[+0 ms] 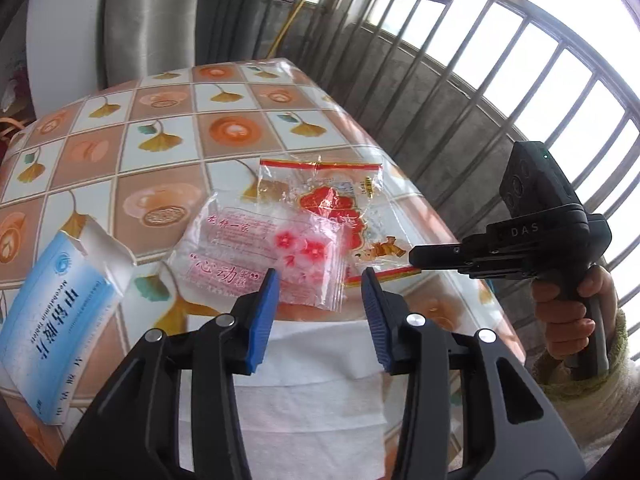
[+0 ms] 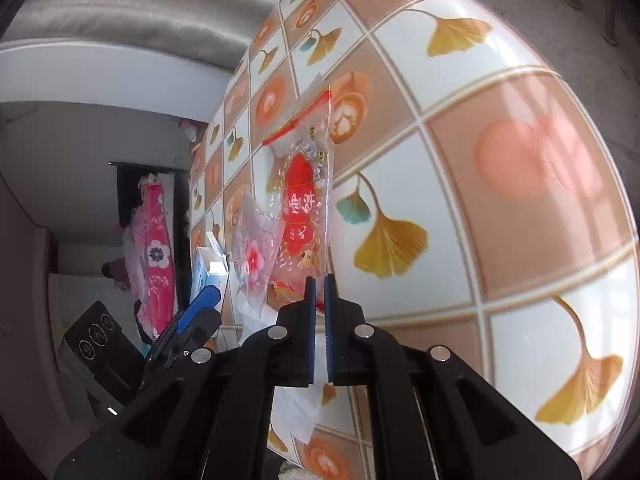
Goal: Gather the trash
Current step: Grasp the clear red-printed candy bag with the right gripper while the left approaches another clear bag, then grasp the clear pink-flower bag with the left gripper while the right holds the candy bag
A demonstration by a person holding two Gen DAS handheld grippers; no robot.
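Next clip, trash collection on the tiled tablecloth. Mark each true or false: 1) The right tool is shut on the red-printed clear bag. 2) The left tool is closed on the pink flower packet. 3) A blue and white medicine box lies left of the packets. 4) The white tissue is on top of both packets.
1) True: the right tool pinches the red-printed clear bag at its edge.
2) False: the left tool is open, its fingers either side of the pink flower packet.
3) True: the medicine box lies there.
4) False: the white tissue lies nearer, partly under the packet.
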